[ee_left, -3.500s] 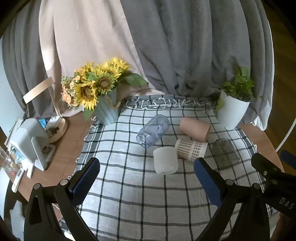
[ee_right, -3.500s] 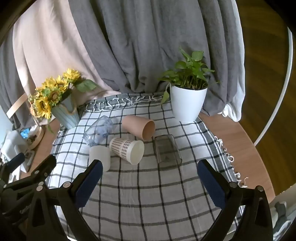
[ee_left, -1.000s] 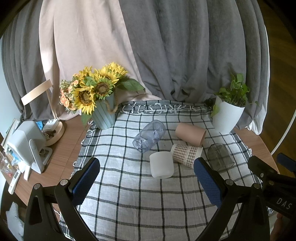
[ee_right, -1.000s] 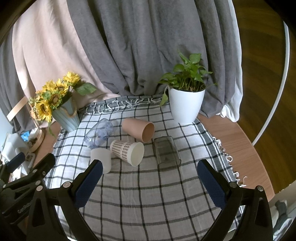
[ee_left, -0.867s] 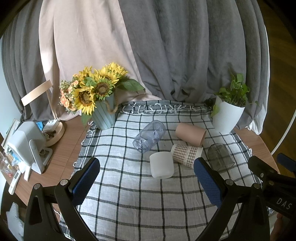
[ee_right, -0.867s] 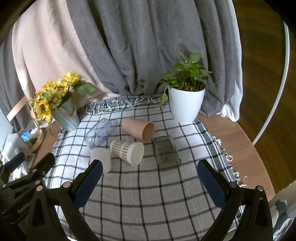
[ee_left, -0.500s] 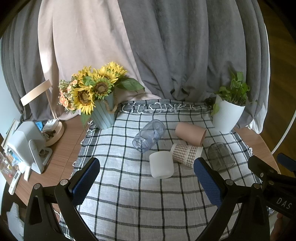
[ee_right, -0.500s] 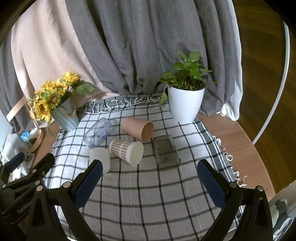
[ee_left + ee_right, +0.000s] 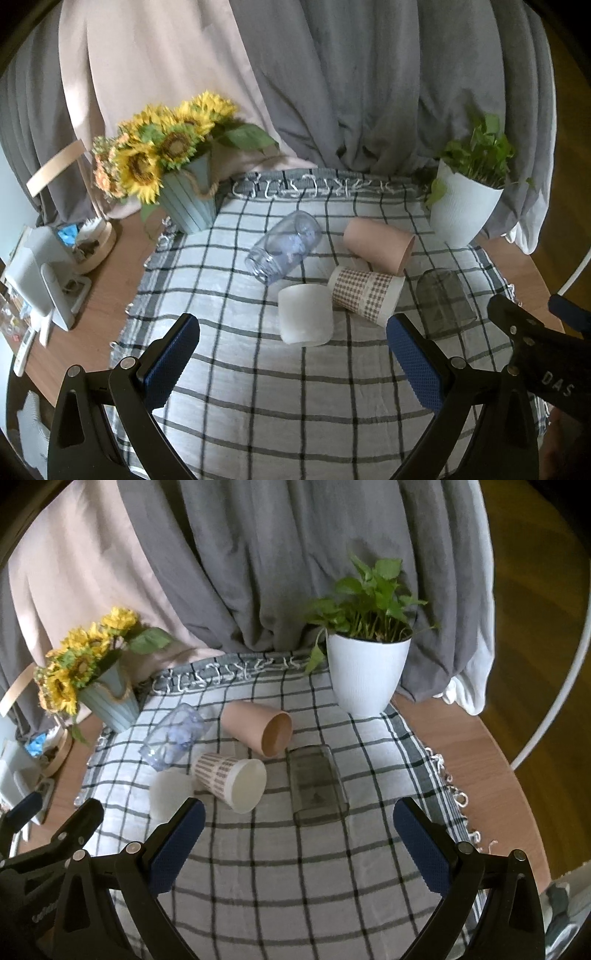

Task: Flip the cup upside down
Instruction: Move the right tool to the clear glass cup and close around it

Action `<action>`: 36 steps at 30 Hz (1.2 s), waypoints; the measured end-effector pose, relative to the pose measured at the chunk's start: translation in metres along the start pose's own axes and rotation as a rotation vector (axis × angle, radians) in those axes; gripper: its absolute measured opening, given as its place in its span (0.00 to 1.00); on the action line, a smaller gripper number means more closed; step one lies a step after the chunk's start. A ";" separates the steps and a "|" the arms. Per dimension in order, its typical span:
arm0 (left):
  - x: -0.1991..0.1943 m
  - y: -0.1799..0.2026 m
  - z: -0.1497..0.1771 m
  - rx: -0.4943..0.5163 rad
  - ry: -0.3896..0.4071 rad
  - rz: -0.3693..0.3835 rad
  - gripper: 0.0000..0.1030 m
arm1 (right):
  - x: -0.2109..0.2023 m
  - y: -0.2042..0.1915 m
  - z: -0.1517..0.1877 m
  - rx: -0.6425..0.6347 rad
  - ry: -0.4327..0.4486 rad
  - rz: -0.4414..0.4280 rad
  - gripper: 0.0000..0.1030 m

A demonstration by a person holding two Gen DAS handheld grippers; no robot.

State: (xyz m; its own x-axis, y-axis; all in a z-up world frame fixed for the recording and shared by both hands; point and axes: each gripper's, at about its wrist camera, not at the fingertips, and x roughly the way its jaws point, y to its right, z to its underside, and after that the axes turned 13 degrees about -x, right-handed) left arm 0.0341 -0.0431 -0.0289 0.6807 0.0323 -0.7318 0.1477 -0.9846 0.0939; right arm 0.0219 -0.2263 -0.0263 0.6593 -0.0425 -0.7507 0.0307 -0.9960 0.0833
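Black-and-white checked cloth [image 9: 258, 387], pink cup [image 9: 376, 243], brown-checked paper cup [image 9: 364, 291], yellow sunflowers [image 9: 162, 147].

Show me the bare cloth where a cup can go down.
Bare checked cloth lies between both open grippers and the cup cluster. Crowded: white cup, patterned cup and tan cup huddle mid-cloth, beside the smoky glass.

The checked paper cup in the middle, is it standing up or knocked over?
Knocked over. The checked paper cup lies on its side on the plaid cloth, its open white mouth facing sideways, empty inside.
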 end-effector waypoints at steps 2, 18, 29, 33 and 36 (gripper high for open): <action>0.009 0.005 0.000 -0.006 -0.009 -0.021 1.00 | 0.014 0.007 -0.004 -0.001 -0.025 -0.011 0.99; 0.087 0.039 0.005 -0.029 -0.137 -0.171 1.00 | 0.147 0.033 -0.015 -0.048 -0.240 -0.125 0.95; 0.107 0.043 0.014 -0.038 -0.180 -0.206 1.00 | 0.193 0.033 -0.009 -0.079 -0.309 -0.152 0.85; 0.110 0.040 0.017 -0.044 -0.187 -0.220 1.00 | 0.200 0.029 -0.004 -0.082 -0.325 -0.165 0.72; 0.111 0.037 0.019 -0.050 -0.194 -0.225 1.00 | 0.204 0.028 -0.002 -0.076 -0.335 -0.150 0.66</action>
State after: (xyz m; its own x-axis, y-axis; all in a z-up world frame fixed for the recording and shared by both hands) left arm 0.1017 -0.0795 -0.1197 0.4780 0.2105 -0.8528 0.3179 -0.9465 -0.0554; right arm 0.1588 -0.2624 -0.1752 0.3612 0.0679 -0.9300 0.1725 -0.9850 -0.0049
